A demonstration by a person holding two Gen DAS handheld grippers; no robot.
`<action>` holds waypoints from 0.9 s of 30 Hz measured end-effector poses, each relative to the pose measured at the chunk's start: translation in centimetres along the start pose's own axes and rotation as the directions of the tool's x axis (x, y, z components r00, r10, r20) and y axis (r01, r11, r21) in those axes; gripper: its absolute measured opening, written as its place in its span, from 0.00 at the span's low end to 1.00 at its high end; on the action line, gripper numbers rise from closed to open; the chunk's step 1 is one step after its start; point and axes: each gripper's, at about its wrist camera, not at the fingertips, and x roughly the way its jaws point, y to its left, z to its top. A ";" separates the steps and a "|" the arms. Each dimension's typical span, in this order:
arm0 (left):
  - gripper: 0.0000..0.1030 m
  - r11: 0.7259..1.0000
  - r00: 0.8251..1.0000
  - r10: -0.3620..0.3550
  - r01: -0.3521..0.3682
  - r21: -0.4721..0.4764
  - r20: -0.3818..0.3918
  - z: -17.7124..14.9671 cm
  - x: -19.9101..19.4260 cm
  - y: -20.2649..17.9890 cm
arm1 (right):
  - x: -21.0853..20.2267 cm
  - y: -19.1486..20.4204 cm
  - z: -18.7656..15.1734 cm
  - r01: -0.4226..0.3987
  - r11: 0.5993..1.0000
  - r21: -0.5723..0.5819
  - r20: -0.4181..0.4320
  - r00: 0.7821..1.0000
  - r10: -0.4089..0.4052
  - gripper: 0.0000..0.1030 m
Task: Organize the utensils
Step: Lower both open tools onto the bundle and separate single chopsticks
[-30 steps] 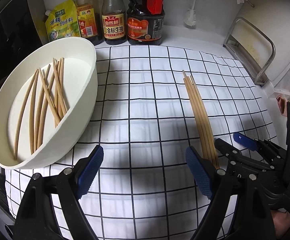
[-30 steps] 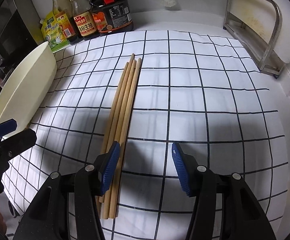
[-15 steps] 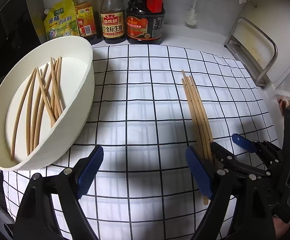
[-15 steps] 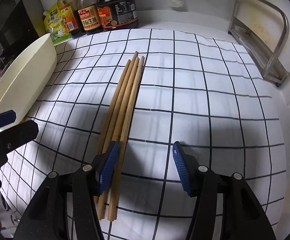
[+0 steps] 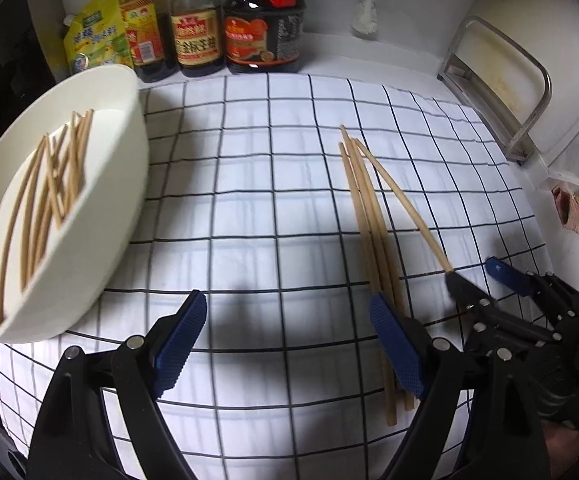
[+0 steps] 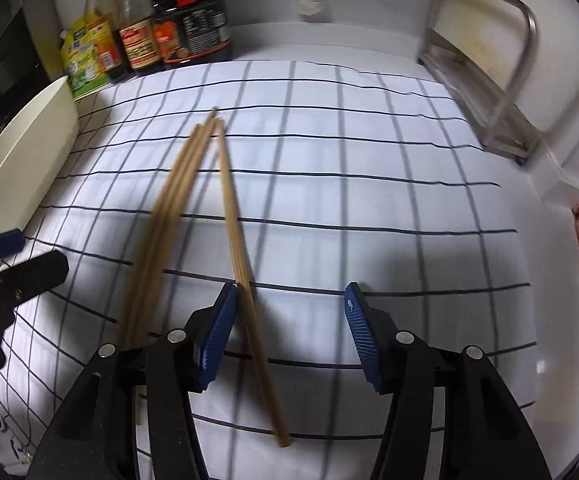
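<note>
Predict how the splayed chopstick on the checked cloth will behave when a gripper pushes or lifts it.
The splayed chopstick looks thin, straight and wooden, so probably stiff and light. Round and lying loose between the open right gripper fingers, it would likely roll or pivot when nudged.

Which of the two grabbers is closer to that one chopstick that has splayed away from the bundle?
Right. The right gripper has the splayed chopstick between its open fingers, against one pad. The left gripper hovers beside the bundle, farther off.

- soy sauce bottle (image 5: 198, 28), yellow label: "金标生抽"
- yellow pouch (image 5: 91, 40), dark bottle (image 5: 264, 20), other labels: print blurred, unreadable
</note>
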 end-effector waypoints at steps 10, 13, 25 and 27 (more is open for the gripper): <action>0.80 1.000 0.999 -0.023 0.023 0.011 -0.027 -0.1 2.0 -1.6 | -0.8 -0.6 -0.2 -0.055 0.998 -0.013 0.047 0.997 0.055 0.52; 0.80 1.000 0.999 -0.016 0.017 0.015 -0.033 -0.2 2.5 -1.8 | -0.6 -0.4 -0.2 -0.044 0.999 -0.028 0.044 0.998 0.045 0.52; 0.86 1.000 0.999 0.019 -0.019 0.012 -0.044 -0.4 3.7 -1.5 | -0.2 -0.9 0.0 -0.045 0.999 -0.020 0.041 0.998 0.046 0.52; 0.86 1.000 0.999 0.027 -0.027 0.009 -0.040 -0.3 3.7 -1.3 | -0.1 -0.8 0.1 -0.042 0.999 -0.026 0.040 0.998 0.043 0.52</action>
